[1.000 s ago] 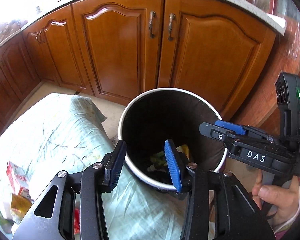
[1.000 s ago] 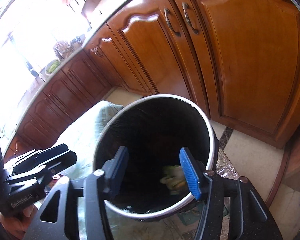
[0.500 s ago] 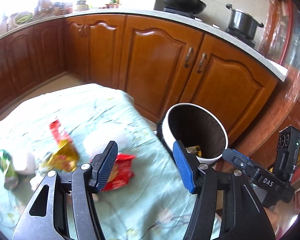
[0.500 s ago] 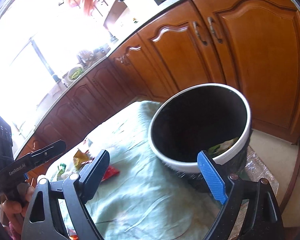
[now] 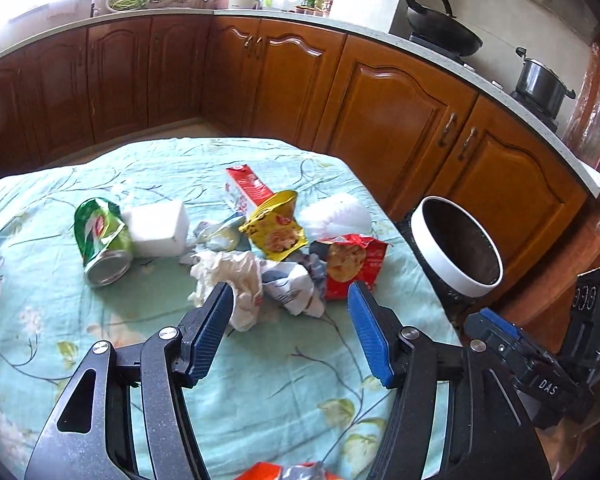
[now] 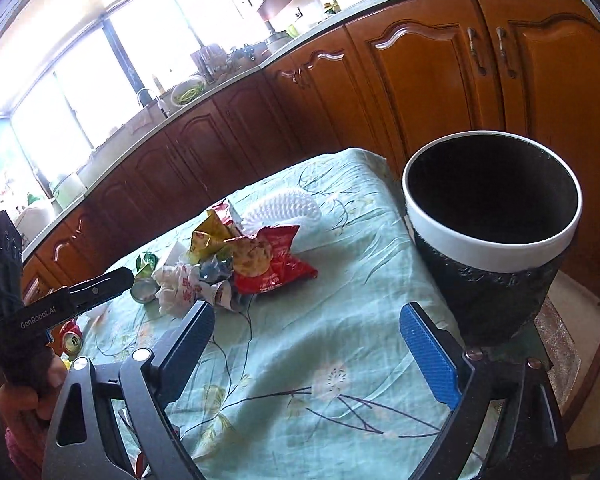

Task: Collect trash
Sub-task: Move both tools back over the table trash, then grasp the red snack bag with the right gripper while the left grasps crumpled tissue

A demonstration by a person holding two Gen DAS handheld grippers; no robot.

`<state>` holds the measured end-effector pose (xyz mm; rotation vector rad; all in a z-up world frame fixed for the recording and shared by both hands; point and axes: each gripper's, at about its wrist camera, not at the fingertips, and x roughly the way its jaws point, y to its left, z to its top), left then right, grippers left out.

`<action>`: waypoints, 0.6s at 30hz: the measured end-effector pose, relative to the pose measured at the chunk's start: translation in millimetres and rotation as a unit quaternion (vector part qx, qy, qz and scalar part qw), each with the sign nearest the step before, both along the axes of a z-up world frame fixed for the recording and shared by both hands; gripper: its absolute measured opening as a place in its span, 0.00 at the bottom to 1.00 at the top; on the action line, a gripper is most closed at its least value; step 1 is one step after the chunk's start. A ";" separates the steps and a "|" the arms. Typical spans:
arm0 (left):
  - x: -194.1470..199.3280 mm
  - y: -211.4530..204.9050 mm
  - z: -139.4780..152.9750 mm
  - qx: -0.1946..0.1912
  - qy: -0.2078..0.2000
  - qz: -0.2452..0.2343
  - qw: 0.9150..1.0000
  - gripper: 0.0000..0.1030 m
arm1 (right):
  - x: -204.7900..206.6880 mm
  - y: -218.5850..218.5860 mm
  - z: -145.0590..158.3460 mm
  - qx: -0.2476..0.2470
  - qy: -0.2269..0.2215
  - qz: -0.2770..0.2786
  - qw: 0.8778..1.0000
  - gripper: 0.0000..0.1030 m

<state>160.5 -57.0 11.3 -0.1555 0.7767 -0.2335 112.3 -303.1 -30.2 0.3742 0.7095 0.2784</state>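
A pile of trash lies on the teal flowered cloth [image 5: 260,380]: a dented green can [image 5: 100,236], a white foam block [image 5: 156,228], a yellow packet [image 5: 276,228], a red chip bag [image 5: 352,260] and crumpled white paper [image 5: 228,276]. My left gripper [image 5: 289,290] hovers just short of the paper, its jaws opening with nothing between them. My right gripper [image 6: 308,310] hangs over bare cloth between the red chip bag [image 6: 272,260] and the white-rimmed black bin [image 6: 492,248], jaws opening wide and empty. The bin [image 5: 456,240] stands off the table's right edge.
Brown kitchen cabinets [image 5: 380,112] run behind the table and bin. A white bristly object [image 6: 284,210] lies behind the pile, a red can [image 6: 72,338] at the left edge. Another red wrapper [image 5: 284,472] shows under the left gripper. A hand [image 6: 24,400] holds the left gripper.
Both grippers have swung from over the bin's mouth back to the table, bringing the trash pile into view. Both pairs of jaws have spread wider, and both are empty.
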 end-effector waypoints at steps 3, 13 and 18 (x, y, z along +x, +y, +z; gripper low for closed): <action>-5.6 13.5 -8.8 0.007 0.003 0.014 1.000 0.63 | 1.2 13.5 -1.6 -0.006 0.000 0.010 1.000 0.95; -1.9 36.1 -23.5 -0.006 0.025 0.020 0.999 0.65 | 17.7 32.6 -10.3 0.000 0.014 0.032 0.999 0.95; 3.6 37.0 -25.7 -0.015 0.036 0.010 0.999 0.65 | 31.8 38.9 -15.2 -0.001 0.024 0.039 0.999 0.95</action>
